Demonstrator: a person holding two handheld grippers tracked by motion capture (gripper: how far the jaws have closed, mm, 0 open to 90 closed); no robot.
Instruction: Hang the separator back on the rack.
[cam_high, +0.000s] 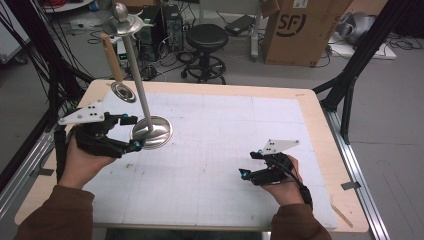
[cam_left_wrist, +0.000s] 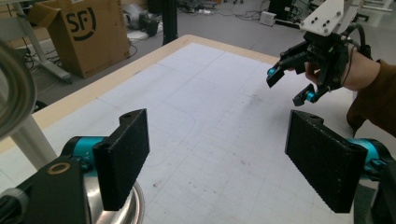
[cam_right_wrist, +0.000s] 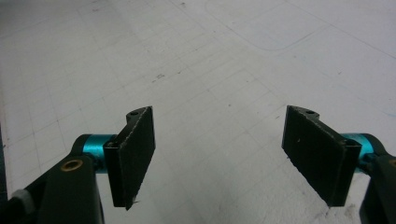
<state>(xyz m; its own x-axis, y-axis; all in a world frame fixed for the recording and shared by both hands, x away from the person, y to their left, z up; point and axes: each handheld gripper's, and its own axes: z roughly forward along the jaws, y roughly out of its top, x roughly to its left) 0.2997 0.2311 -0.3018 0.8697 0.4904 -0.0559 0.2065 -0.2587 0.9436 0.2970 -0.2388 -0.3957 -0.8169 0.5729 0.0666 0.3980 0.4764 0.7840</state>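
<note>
A metal stand rises from a round base (cam_high: 152, 132) on the white gridded mat (cam_high: 225, 130); its thin pole (cam_high: 136, 75) leans up to a top disc with a knob (cam_high: 121, 22). A spoon with a wooden handle (cam_high: 112, 57) hangs beside the pole, its metal bowl (cam_high: 123, 91) low near the table's far left. My left gripper (cam_high: 134, 132) stands open just left of the base, with nothing between its pads (cam_left_wrist: 123, 156); the base's rim (cam_left_wrist: 119, 210) lies under its left jaw. My right gripper (cam_high: 250, 164) rests open over bare mat at the front right, pads (cam_right_wrist: 135, 156) apart and empty.
The wooden table edge (cam_high: 320, 125) borders the mat. Behind the table stand a black stool (cam_high: 206, 37), a cardboard box (cam_high: 300, 30) and cables on the floor. Black frame posts (cam_high: 350, 85) rise at the right. In the left gripper view the right gripper (cam_left_wrist: 287, 86) hovers farther off.
</note>
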